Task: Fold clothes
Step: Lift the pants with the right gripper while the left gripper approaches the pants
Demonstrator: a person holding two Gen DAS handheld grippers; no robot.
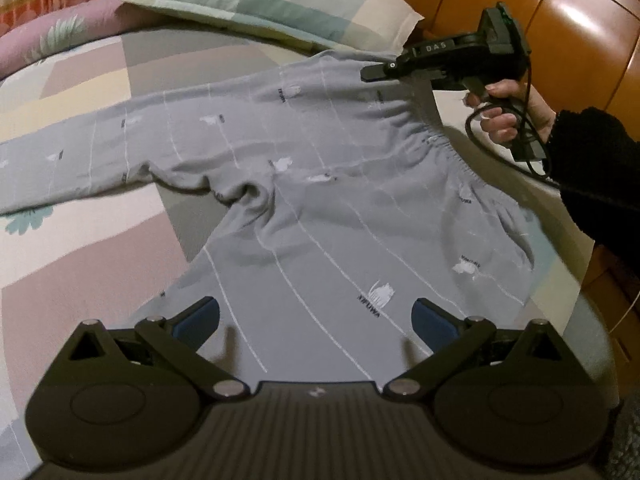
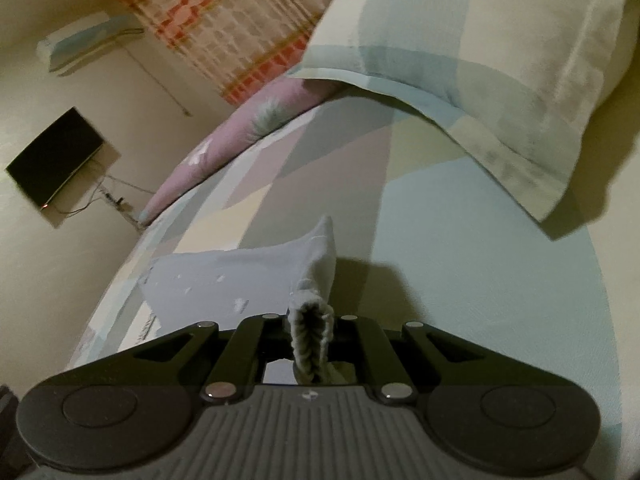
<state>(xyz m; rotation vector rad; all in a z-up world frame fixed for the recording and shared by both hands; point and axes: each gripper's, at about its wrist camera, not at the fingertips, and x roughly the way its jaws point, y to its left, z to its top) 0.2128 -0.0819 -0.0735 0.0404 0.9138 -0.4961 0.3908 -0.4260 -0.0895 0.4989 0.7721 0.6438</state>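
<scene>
Grey pyjama trousers (image 1: 312,200) with thin white stripes and small white prints lie spread on the bed, legs running left, elastic waistband at the right. My left gripper (image 1: 316,320) hovers open over the near leg, blue pads wide apart with nothing between them. My right gripper (image 1: 370,73), held by a hand (image 1: 508,112) in a dark sleeve, is at the far waistband corner. In the right wrist view the right gripper (image 2: 310,320) is shut on the bunched waistband of the trousers (image 2: 240,272), which is lifted off the sheet.
A patchwork pastel bedsheet (image 1: 80,240) covers the bed. A checked pillow (image 1: 280,4) lies at the head, beside a pink quilt (image 1: 48,24). Wooden furniture (image 1: 560,20) stands at the right. A dark screen (image 2: 56,160) hangs on the wall.
</scene>
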